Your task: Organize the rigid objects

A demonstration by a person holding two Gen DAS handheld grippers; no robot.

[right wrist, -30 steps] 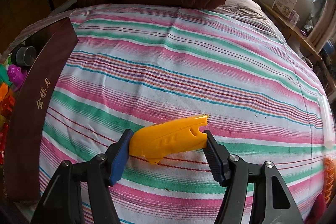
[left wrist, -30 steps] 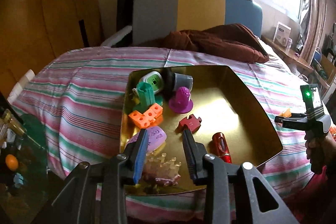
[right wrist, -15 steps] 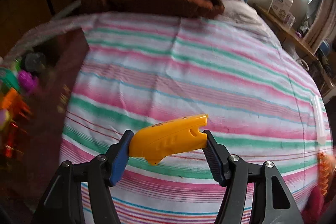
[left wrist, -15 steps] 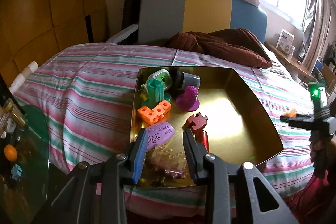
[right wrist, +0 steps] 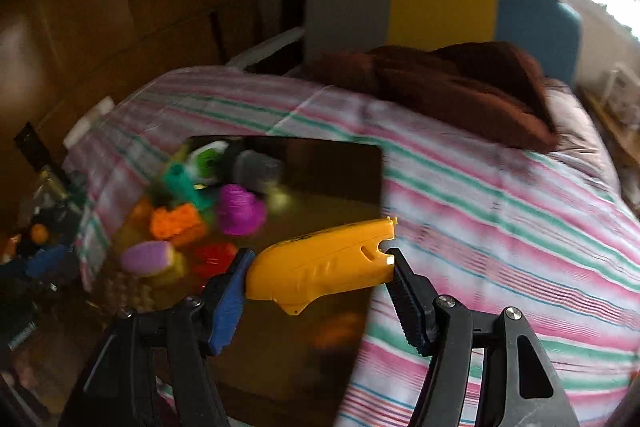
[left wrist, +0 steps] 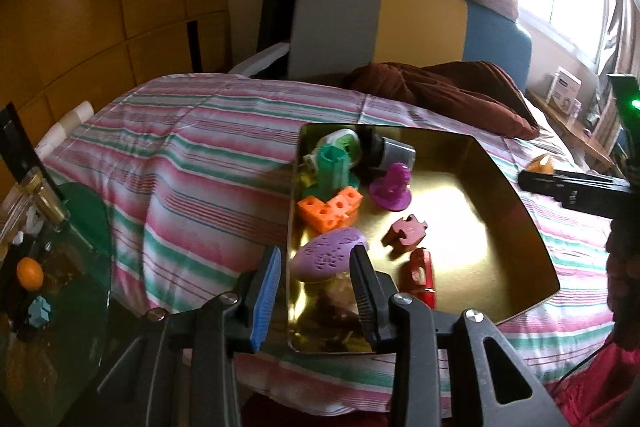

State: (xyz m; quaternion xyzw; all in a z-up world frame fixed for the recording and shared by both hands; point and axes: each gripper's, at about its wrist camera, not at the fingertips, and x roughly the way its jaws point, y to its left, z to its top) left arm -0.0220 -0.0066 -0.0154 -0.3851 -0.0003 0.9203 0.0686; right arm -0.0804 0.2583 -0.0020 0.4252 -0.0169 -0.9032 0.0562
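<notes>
Two claws: right claw [right wrist: 318,277] grips a yellow toy [right wrist: 320,263], left claw [left wrist: 314,283] is opening, empty; no lettering legible.

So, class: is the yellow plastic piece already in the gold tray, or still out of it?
Out. The yellow plastic piece is clamped in the right hand-held gripper, lifted above the gold tray, not resting among the toys there.

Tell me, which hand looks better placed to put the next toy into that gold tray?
The right. Its gripper is already clamped on the yellow toy and hangs by the gold tray. The left gripper hovers at the tray's near corner with its jaws opening and gripping nothing.
</notes>
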